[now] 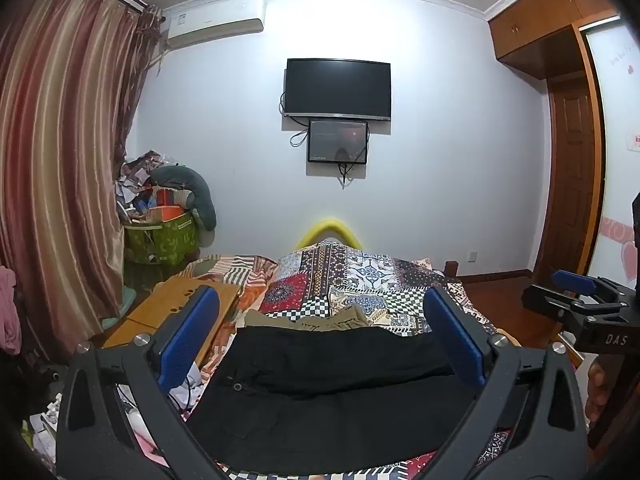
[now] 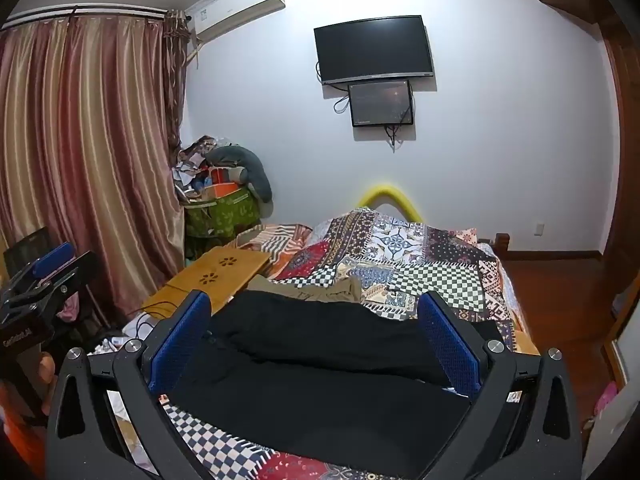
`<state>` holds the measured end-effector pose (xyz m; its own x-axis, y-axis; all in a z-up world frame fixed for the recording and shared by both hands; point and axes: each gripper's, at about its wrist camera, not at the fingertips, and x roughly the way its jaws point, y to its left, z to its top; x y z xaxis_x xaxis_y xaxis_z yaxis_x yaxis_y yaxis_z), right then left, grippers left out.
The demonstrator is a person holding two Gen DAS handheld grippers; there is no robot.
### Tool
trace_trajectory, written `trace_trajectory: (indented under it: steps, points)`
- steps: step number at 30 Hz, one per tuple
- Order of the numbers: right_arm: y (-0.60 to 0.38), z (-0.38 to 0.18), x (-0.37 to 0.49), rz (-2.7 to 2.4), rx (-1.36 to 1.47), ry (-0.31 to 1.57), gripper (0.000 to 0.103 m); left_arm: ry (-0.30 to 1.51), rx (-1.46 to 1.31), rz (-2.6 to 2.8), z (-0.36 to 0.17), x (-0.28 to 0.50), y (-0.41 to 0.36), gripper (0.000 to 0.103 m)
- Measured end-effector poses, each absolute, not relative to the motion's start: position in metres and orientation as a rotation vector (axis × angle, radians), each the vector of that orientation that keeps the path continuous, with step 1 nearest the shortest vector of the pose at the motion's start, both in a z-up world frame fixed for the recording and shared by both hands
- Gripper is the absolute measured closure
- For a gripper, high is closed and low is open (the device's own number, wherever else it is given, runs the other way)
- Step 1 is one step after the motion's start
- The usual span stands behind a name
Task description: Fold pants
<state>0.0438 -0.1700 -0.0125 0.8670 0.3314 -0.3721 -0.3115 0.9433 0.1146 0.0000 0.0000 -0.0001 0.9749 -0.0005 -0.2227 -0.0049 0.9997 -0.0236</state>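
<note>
Across the near end of the bed (image 2: 448, 264), on its patchwork cover, the black pants (image 1: 332, 392) lay unfolded. I held the left gripper (image 1: 320, 336) and right gripper (image 2: 316, 340) above them, jaws apart, empty. Folding looked unstarted; next I needed a hold on one edge.

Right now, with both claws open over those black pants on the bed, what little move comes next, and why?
Probably lower the left claw and the right claw onto the black pants. Both are wide open and hold nothing, and the pants lie spread on the patchwork quilt, not visibly gripped.
</note>
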Motion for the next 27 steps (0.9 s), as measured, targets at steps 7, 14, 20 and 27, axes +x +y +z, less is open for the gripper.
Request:
trace_trajectory:
  steps: [7, 14, 20, 27]
  points:
    - [-0.171, -0.014, 0.043, 0.335, 0.048, 0.395, 0.000, 0.228, -0.023, -0.003, 0.007, -0.003, -0.001, 0.000]
    - [-0.166, -0.009, 0.041, 0.336, 0.043, 0.389, 0.000, 0.236, -0.041, -0.006, 0.008, 0.003, 0.003, 0.000]
    - [-0.166, -0.006, 0.040, 0.337, 0.035, 0.381, 0.000, 0.238, -0.040, -0.008, 0.003, 0.005, 0.005, 0.000]
    - [-0.168, -0.005, 0.040, 0.344, 0.036, 0.374, 0.000, 0.239, -0.036, -0.010, 0.004, 0.006, 0.004, 0.000]
